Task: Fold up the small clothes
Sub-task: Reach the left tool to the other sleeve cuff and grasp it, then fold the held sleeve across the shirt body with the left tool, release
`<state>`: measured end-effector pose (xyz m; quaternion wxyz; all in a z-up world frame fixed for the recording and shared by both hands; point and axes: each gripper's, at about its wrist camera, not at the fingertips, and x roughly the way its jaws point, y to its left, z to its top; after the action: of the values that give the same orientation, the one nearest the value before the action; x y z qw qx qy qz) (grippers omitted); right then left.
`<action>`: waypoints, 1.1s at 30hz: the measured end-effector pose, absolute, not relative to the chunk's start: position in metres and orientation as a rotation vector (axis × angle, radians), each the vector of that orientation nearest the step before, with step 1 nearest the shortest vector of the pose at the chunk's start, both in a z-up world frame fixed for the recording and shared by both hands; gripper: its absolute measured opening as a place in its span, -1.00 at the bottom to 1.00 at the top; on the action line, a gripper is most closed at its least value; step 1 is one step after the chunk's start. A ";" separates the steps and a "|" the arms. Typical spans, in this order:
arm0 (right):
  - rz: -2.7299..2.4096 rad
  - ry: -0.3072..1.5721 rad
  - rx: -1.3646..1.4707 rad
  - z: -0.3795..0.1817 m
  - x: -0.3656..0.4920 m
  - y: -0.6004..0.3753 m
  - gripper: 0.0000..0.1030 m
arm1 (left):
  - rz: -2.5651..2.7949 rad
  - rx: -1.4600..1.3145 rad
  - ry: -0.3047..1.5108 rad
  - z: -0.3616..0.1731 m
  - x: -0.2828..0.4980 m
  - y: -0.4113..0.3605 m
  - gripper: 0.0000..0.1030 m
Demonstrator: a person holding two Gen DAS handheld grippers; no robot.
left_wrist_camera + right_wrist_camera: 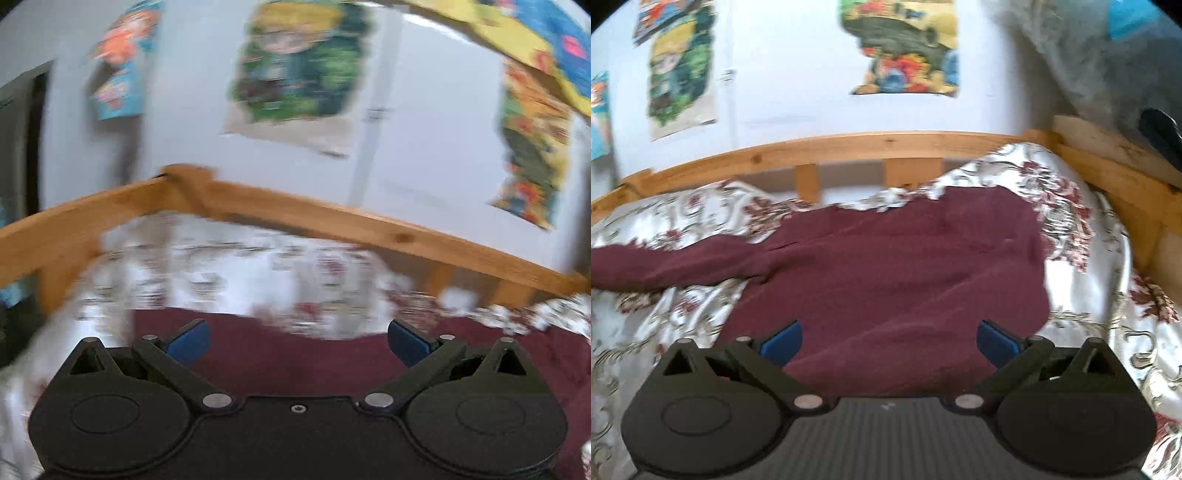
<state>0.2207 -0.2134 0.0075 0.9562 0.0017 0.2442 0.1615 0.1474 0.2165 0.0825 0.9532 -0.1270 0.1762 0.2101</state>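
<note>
Up close, the right gripper (889,341) shows both blue fingers (781,341) spread wide, nothing between them, pads off the cloth. Just beyond and beneath them lies the maroon garment (894,273), spread flat on the bed, one sleeve (665,264) trailing off toward the left edge of the right wrist view. Under it, a white bedspread (1089,295) with red and tan flower print, rumpled, bunched higher at the far right corner. Behind the bedspread, the wooden bed rail (849,147) with short upright slats, then a pale wall with cartoon posters (905,48). Grey cloth hangs over the rail at upper right. Left gripper (298,341): blue fingers (188,343) likewise wide apart and empty, held above the near edge of the same maroon garment (295,358). That view is badly smeared; bedspread (221,266), the rail's corner (184,181) and wall posters (299,66) can be made out, little else. A yellow and blue cloth (535,40) crosses the top right corner.
</note>
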 end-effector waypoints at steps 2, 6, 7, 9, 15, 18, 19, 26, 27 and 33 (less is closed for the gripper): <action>0.352 0.489 0.003 0.006 0.212 -0.203 1.00 | 0.488 -0.282 0.408 0.080 0.145 0.253 0.99; 0.379 0.499 0.017 0.001 0.197 -0.190 1.00 | 0.560 -0.394 0.498 0.060 0.149 0.312 0.99; 0.387 0.503 0.018 0.000 0.195 -0.189 1.00 | 0.564 -0.433 0.520 0.053 0.152 0.324 0.96; 0.391 0.510 0.013 -0.003 0.189 -0.189 1.00 | 0.573 -0.482 0.548 0.043 0.155 0.341 0.88; 0.357 0.524 -0.008 -0.008 0.179 -0.203 1.00 | 0.555 -0.431 0.563 0.038 0.166 0.340 -0.02; 0.337 0.532 0.021 -0.010 0.176 -0.213 1.00 | 0.550 -0.405 0.562 0.039 0.173 0.333 -0.44; 0.332 0.532 0.024 -0.010 0.175 -0.215 1.00 | 0.551 -0.388 0.556 0.041 0.173 0.328 -0.66; 0.309 0.521 -0.011 -0.010 0.169 -0.224 1.00 | 0.640 -0.150 0.484 0.079 0.180 0.275 -0.90; 0.303 0.520 -0.018 -0.010 0.170 -0.225 1.00 | 0.634 -0.129 0.460 0.087 0.181 0.267 -0.90; 0.300 0.499 -0.025 -0.010 0.170 -0.237 1.00 | 0.472 -0.100 0.347 0.139 0.198 0.206 -0.91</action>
<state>0.1699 -0.2370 -0.0102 0.9578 -0.0123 0.2460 0.1478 0.1984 0.2061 0.1393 0.9562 -0.0494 0.1708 0.2326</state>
